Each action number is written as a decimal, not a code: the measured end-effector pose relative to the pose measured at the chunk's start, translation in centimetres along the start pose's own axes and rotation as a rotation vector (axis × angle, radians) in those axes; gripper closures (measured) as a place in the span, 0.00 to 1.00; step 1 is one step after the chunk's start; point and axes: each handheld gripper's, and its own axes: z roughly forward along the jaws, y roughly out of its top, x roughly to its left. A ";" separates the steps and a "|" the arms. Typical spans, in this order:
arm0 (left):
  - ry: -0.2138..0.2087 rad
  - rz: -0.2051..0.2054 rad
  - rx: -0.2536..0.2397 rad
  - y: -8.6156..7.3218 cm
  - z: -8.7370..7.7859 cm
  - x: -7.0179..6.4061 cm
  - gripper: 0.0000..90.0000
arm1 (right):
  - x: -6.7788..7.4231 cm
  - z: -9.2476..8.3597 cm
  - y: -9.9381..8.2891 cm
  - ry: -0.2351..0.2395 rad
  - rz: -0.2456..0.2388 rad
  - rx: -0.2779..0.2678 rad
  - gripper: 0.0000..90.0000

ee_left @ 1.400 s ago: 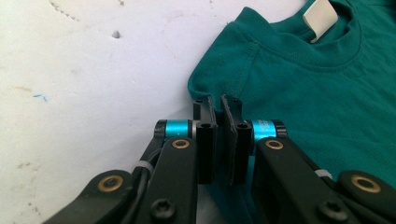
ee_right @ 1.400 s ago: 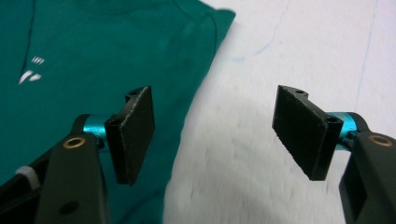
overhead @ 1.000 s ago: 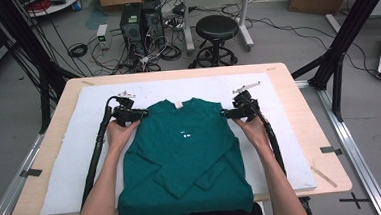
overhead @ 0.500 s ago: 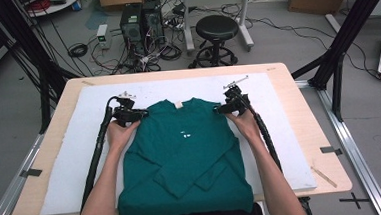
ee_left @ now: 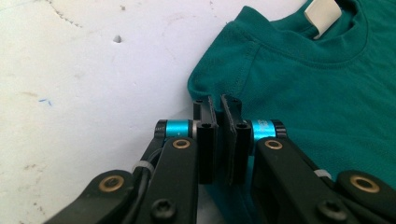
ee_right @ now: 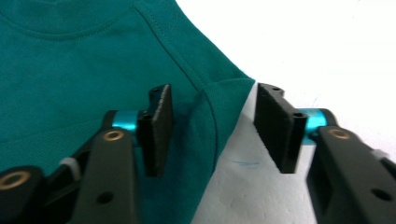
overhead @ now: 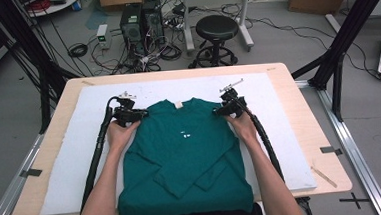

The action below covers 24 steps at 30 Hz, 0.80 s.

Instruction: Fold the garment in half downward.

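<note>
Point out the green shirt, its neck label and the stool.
green shirt (overhead: 181, 158), high view, on its chest.
neck label (ee_left: 322, 13), left gripper view, on the white tag.
stool (overhead: 216, 27), high view, on the seat.

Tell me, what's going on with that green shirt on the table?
A person at the table works a hand-held gripper in each hand on a green shirt, which lies flat on a white mat with its sleeves folded in. The left gripper is clamped on the cloth at one shoulder. The right gripper straddles the other shoulder corner; its jaws have just been closing, with the cloth between them, but a gap remains.
</note>
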 end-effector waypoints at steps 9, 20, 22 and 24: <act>0.000 0.000 -0.002 0.0 0.0 0.0 0.94 | 0.0 0.0 0.0 0.020 -0.023 -0.008 0.81; -0.004 -0.007 -0.002 0.0 0.0 0.1 0.95 | -1.7 -0.2 -0.4 0.055 0.065 -0.027 0.91; -0.004 -0.008 -0.002 0.0 0.0 0.1 0.95 | -2.2 -0.2 -0.5 0.055 0.079 -0.031 0.92; -0.006 -0.009 -0.001 0.0 0.0 0.1 0.95 | -2.4 -0.2 -0.6 0.069 0.096 -0.034 0.93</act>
